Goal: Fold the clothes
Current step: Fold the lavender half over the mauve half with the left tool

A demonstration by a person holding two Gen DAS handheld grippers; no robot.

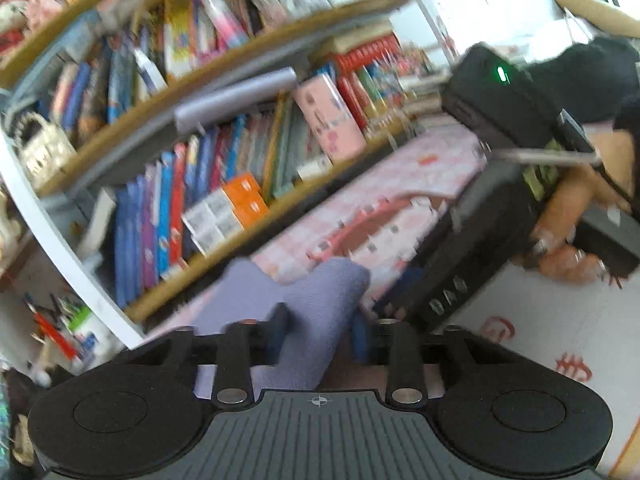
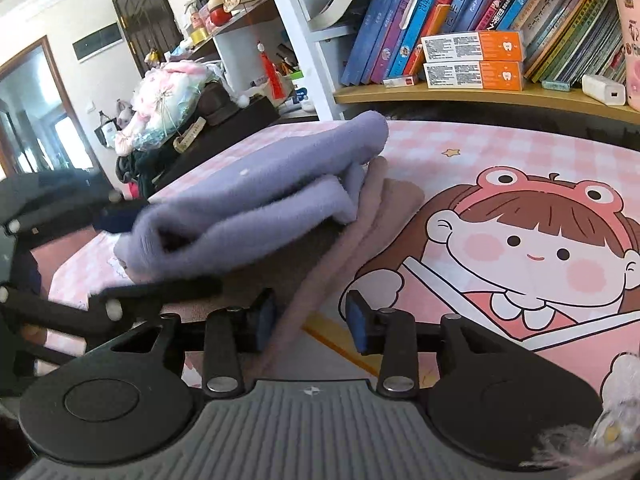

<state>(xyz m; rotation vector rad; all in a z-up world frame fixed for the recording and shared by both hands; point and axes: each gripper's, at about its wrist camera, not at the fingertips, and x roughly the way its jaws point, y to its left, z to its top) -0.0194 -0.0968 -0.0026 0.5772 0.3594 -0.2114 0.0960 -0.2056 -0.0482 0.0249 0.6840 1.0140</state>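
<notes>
A folded lavender fleece garment [image 2: 256,216] lies lifted over a dusty pink garment [image 2: 360,232] on the pink cartoon-print table mat [image 2: 500,152]. In the left wrist view my left gripper [image 1: 320,334] is shut on a fold of the lavender garment [image 1: 320,312]. It also shows in the right wrist view [image 2: 116,218] at the left, gripping the lavender edge. My right gripper [image 2: 312,320] is open, its jaws astride the edge of the pink garment. In the left wrist view it is the black body [image 1: 472,240] held by a hand at the right.
A bookshelf [image 2: 480,96] full of books stands along the far edge of the table. Boxes [image 2: 472,60] sit on its lowest shelf. A cluttered side surface with a wrapped pink bundle [image 2: 168,100] lies at the left. White floor mat [image 1: 560,340] shows at the right.
</notes>
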